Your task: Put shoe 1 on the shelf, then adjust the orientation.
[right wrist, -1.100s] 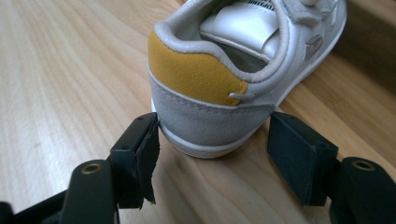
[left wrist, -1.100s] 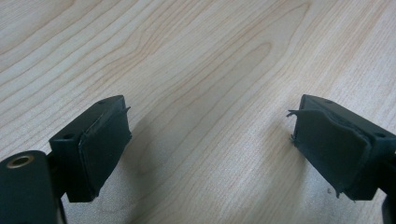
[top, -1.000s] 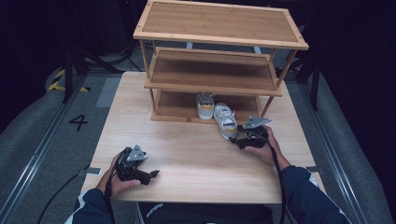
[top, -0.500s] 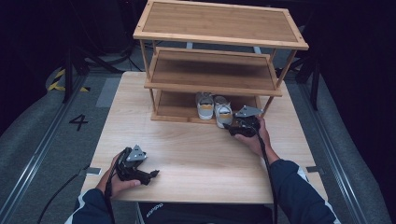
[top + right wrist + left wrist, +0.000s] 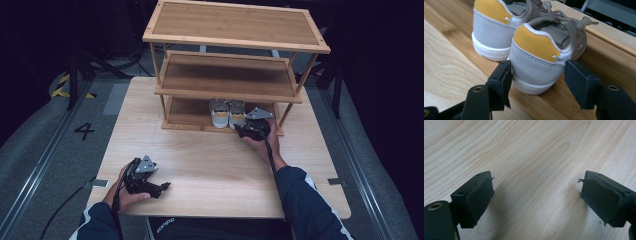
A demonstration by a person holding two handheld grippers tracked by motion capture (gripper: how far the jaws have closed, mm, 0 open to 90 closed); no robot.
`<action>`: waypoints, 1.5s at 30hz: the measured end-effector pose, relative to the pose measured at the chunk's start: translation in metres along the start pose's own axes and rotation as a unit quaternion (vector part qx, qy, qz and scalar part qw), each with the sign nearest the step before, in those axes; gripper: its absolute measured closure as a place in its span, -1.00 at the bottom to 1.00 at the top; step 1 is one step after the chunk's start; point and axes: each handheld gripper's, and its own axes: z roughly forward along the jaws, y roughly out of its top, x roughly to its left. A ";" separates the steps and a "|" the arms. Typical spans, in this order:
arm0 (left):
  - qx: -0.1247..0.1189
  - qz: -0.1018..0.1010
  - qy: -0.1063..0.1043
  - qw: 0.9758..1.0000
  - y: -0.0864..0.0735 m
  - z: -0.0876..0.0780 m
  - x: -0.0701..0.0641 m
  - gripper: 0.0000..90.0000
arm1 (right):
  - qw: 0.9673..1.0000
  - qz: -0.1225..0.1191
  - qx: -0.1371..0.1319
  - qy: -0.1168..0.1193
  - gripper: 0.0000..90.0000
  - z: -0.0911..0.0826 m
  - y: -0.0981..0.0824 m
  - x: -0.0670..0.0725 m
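From above, the wooden table (image 5: 200,150) carries a three-tier bamboo shoe rack (image 5: 235,55) toward twelve o'clock. On the rack's bottom shelf sit two small grey-and-white shoes with yellow heel tabs, side by side, heels facing the person. The right gripper (image 5: 244,131) is at the shelf's front edge, right behind the heel of the right-hand shoe (image 5: 237,116); the left-hand shoe (image 5: 220,114) stands just beside it at nine o'clock. The left gripper (image 5: 162,187) rests low on the table near seven o'clock, well apart from the rack, held in the person's left hand.

In the left gripper view, the left gripper (image 5: 536,200) has its two black jaws spread wide over bare wood grain, with nothing between them.

In the right gripper view, the right gripper (image 5: 537,82) straddles the heel of the nearer shoe (image 5: 539,62). Its jaws have just been closing in; the left pad looks to be touching the heel's side, while the right pad stands just clear of it, so there is no firm clamp. The other shoe (image 5: 491,30) stands at eleven o'clock, touching or nearly touching the first.
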 end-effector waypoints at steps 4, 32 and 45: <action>0.000 -0.003 0.000 1.000 0.000 0.000 0.000 -0.75 | 1.000 0.007 0.003 -0.006 -0.12 0.004 0.002 0.002; -0.002 0.003 -0.003 1.000 0.000 0.000 0.001 -0.75 | 0.999 -0.002 0.032 0.004 -0.17 0.005 0.008 -0.002; -0.004 -0.003 -0.001 1.000 -0.002 -0.001 0.000 -0.74 | 0.997 -0.045 0.055 0.037 -0.24 -0.013 0.013 -0.003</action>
